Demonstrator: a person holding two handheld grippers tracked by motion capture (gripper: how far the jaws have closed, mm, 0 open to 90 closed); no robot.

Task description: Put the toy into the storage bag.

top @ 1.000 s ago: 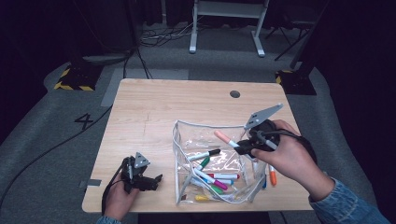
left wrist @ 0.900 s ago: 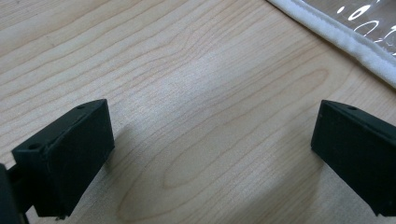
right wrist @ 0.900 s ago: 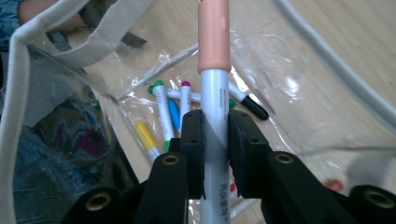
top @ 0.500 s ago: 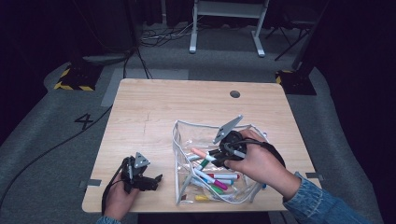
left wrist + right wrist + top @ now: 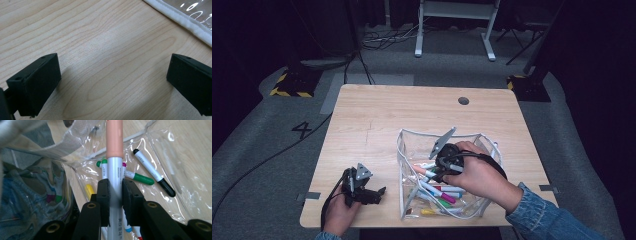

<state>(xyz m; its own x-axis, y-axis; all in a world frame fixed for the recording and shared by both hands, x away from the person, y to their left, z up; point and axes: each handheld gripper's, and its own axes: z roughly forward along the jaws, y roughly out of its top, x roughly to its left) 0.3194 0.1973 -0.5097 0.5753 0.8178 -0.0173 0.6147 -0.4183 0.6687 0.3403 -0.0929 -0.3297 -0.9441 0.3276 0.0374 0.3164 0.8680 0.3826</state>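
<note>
A: Foreground, right gripper view: right gripper (image 5: 115, 192) clamps a marker w/ salmon-pink cap (image 5: 114, 162), pads pressed on both sides of its grey-white barrel. The marker points away from the camera, cap end farthest.

B: And behind the jaws?

A: Clear plastic pouch (image 5: 160, 147), lying on the wooden table (image 5: 190, 142). Inside it, past the jaws: a green-capped marker (image 5: 136, 177), a black-capped marker (image 5: 153, 172), a yellow one (image 5: 88, 190) at left. More lie under the jaws, colours hard to tell.

B: High view, nearest edge?

A: Left gripper (image 5: 374, 192) rests low at the front-left of the table (image 5: 377, 120), held in the person's left hand (image 5: 341, 212). In the left gripper view its jaws stand wide apart w/ nothing between, bare wood below, white-trimmed pouch edge (image 5: 180, 20) at upper right.

B: Farther in?

A: Right hand (image 5: 479, 175), denim sleeve, holds the right gripper (image 5: 439, 167) down inside the pouch's (image 5: 402, 150) open top, amid the loose markers. Pouch sits front-right of centre. Beyond it, bare tabletop, then a small dark hole (image 5: 463, 100) near the far edge.
</note>
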